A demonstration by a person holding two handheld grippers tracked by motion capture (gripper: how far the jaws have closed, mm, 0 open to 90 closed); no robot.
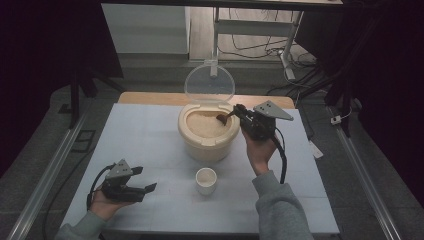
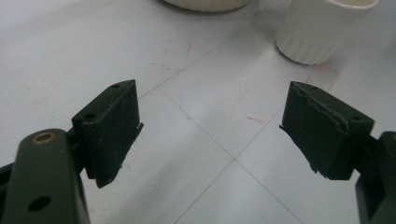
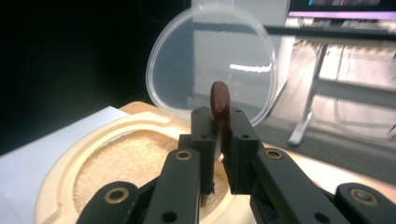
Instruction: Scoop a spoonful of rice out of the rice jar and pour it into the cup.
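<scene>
A white table [image 1: 150,145] is seen from above, with a bare wooden strip along its far edge. At the middle of it a large cream rice container [image 1: 208,134] is set, filled with pale rice [image 1: 206,124]; its clear round lid [image 1: 209,83] is hinged upright at the far side and is also seen in the right gripper view [image 3: 187,60], behind the jaws. The right gripper [image 1: 239,114] is held at the container's right rim, and its jaws are clamped tight on a small brown wooden spoon [image 1: 224,118], whose bowl is placed over the rice inside the opening. In the right gripper view the spoon [image 3: 219,100] is seen edge-on, standing up between the two black jaws, with the rice [image 3: 126,163] below and to the left. The left gripper [image 1: 143,180] is held low near the table's near-left corner, well apart from the container; its jaws are spread wide with nothing between them. A small white ribbed cup [image 1: 206,180] is placed just in front of the container, and it is also seen in the left gripper view [image 2: 322,28], beyond the right jaw.
</scene>
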